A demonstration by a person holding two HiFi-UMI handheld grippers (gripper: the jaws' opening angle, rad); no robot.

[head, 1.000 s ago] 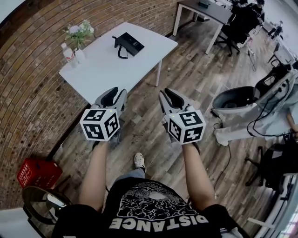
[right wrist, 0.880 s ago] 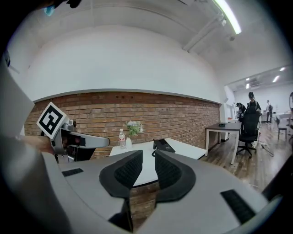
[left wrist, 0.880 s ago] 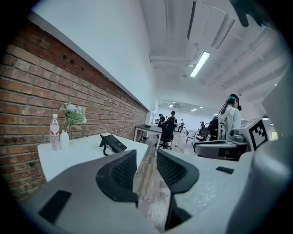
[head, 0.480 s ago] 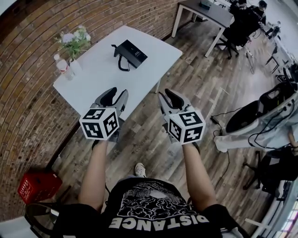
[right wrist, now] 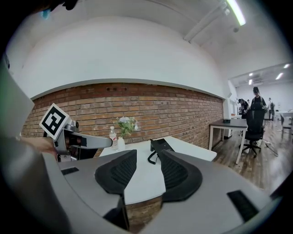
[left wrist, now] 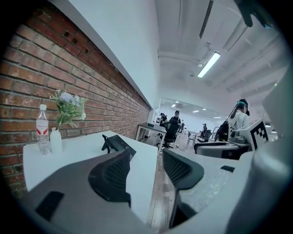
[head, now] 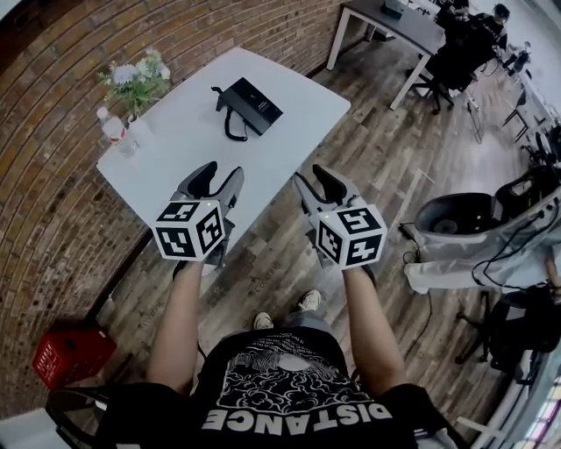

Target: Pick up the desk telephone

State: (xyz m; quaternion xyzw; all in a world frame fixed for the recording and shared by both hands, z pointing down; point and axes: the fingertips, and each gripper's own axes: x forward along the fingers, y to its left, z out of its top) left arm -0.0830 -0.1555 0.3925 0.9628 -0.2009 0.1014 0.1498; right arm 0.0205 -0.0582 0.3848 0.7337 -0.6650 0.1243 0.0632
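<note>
The black desk telephone with its coiled cord lies at the far side of the white table. In the left gripper view the telephone shows beyond the jaws, and in the right gripper view the telephone does too. My left gripper hangs over the table's near edge, well short of the phone. My right gripper is held beside it, off the table's right edge over the floor. Both sets of jaws have just been opening and stand open with nothing between them.
A vase of flowers and a water bottle stand at the table's left end by the brick wall. A red crate sits on the floor at lower left. A dark desk and office chairs lie further back.
Both grippers have moved forward toward the table, so the left one now overlaps its near edge. Both pairs of jaws stand wider apart than before.
</note>
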